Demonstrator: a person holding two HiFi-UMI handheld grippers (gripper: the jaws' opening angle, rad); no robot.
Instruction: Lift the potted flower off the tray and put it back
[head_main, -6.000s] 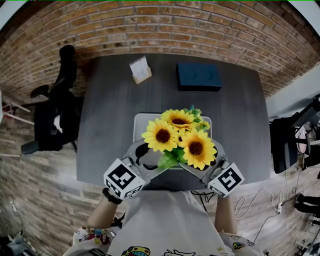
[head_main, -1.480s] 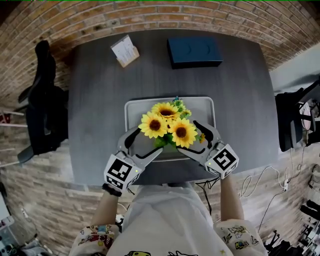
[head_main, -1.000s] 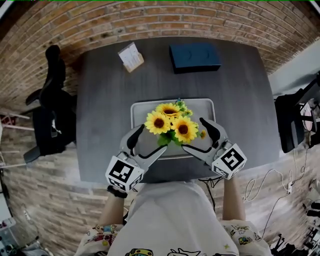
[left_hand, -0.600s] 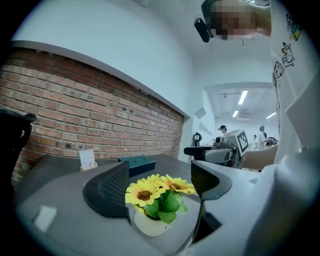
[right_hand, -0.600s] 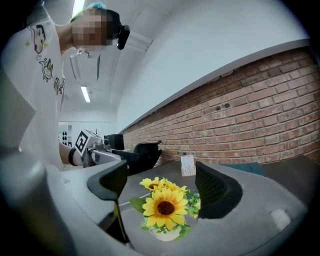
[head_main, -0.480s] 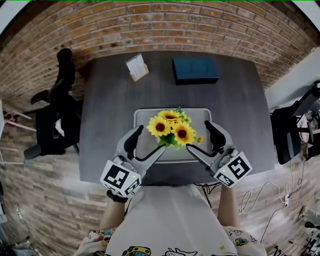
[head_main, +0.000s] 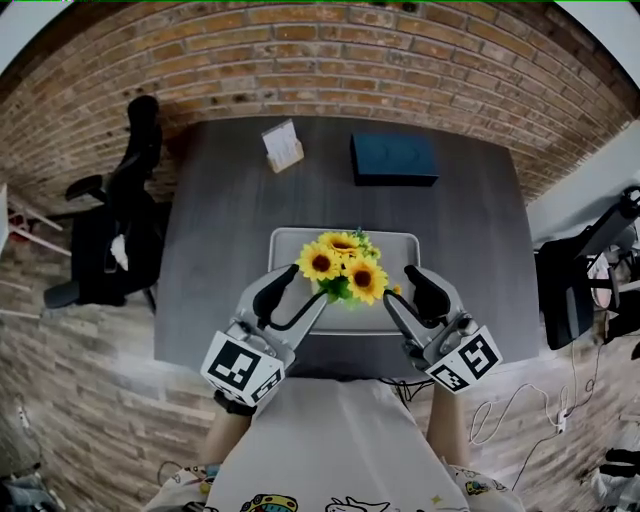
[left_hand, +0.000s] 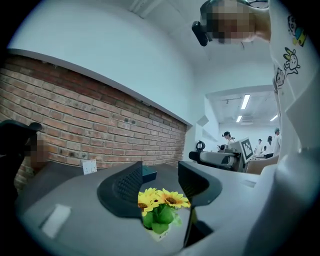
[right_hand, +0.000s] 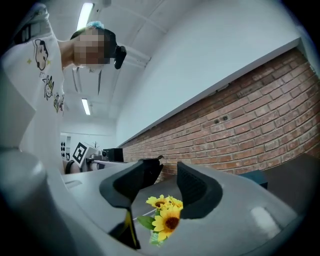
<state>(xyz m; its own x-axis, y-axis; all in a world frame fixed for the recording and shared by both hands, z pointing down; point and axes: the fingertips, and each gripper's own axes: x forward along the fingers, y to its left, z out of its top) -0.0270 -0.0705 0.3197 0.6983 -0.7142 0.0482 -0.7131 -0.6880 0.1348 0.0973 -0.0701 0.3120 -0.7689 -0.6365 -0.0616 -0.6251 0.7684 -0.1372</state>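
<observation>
The potted flower (head_main: 343, 268) is seen standing on the tray (head_main: 400, 250), centre frame, on the worktop (head_main: 220, 220), so it is judged put back. The left gripper (head_main: 292, 300), lower left, and the right gripper (head_main: 408, 298), lower right, are held clear of it. Their half-wide fingers are closing on nothing. Only withdrawal seems called for.

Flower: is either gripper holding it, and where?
Nothing is held. The flower stands free on the tray; the left gripper and right gripper flank it, jaws closing on empty air.
</observation>
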